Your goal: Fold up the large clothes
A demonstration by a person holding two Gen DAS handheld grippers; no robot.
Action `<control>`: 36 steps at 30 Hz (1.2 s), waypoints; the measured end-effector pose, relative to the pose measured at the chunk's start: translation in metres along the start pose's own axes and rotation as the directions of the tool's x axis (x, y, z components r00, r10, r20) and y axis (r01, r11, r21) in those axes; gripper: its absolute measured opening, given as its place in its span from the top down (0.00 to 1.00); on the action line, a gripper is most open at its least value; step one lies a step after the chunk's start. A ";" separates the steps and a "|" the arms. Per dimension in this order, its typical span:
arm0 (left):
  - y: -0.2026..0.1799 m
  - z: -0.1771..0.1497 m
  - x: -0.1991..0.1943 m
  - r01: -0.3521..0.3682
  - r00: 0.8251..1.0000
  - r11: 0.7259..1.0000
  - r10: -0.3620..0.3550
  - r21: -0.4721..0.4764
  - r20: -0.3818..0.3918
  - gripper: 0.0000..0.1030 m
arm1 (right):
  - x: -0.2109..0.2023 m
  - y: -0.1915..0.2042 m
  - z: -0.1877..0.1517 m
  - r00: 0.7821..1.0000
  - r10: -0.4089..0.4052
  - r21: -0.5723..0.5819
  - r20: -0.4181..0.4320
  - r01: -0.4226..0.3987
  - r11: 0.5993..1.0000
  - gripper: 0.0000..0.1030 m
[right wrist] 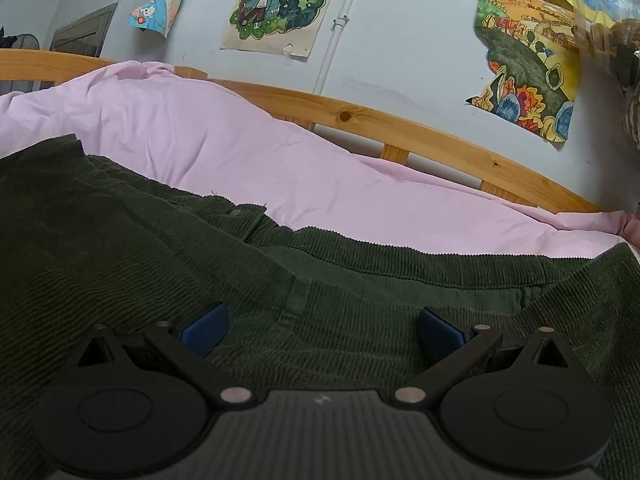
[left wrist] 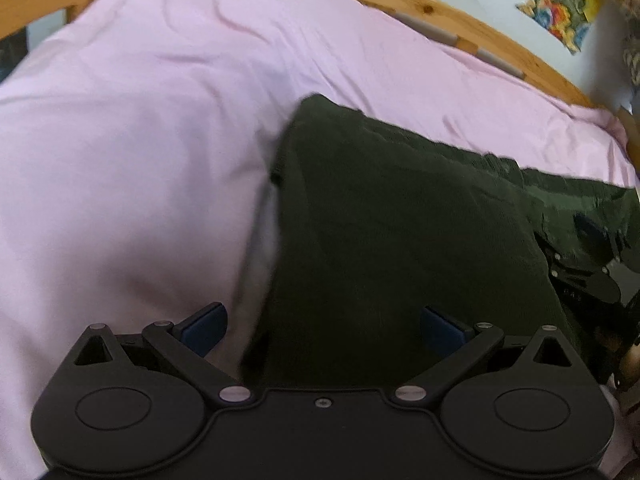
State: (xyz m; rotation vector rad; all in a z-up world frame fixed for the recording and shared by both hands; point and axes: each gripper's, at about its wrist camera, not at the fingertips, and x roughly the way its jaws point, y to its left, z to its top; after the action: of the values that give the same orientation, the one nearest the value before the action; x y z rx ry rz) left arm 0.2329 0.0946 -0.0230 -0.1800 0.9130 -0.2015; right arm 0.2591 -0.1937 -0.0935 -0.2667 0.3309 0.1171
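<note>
A dark green corduroy garment [left wrist: 384, 216] lies folded on the pink bed sheet [left wrist: 140, 128]. My left gripper [left wrist: 322, 330] is open and empty, low over the garment's left edge, one fingertip over the sheet and one over the cloth. The right gripper's black body [left wrist: 588, 272] shows at the garment's right side in the left wrist view. In the right wrist view the garment [right wrist: 280, 264] fills the lower half, with a waistband and a button [right wrist: 235, 213]. My right gripper [right wrist: 322, 330] is open and empty just above the corduroy.
A wooden bed rail [right wrist: 400, 124] runs behind the pink sheet [right wrist: 224, 140]. The wall holds several coloured drawings [right wrist: 280, 4] and a white pipe [right wrist: 336, 28]. A floral item [left wrist: 564, 12] sits at the far right of the left wrist view.
</note>
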 end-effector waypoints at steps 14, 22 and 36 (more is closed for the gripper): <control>-0.075 -0.011 -0.007 -0.045 0.996 0.973 0.026 0.225 0.086 0.02 | -0.001 0.000 -0.001 1.000 -0.004 -0.002 0.007 0.004 1.000 0.00; -0.050 -0.031 -0.042 -0.046 0.992 0.989 0.029 0.138 0.124 0.02 | -0.002 0.000 -0.001 1.000 -0.006 -0.005 0.010 0.006 1.000 0.00; -0.014 -0.055 -0.030 0.113 0.992 0.969 -0.098 -0.219 0.081 0.01 | -0.002 0.000 0.000 1.000 -0.004 -0.004 0.010 0.005 1.000 0.00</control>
State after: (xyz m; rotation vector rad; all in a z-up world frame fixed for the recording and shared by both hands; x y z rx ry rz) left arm 0.1697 0.0843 -0.0299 -0.4429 0.8564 -0.1897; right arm 0.2571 -0.1942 -0.0929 -0.2703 0.3202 0.1146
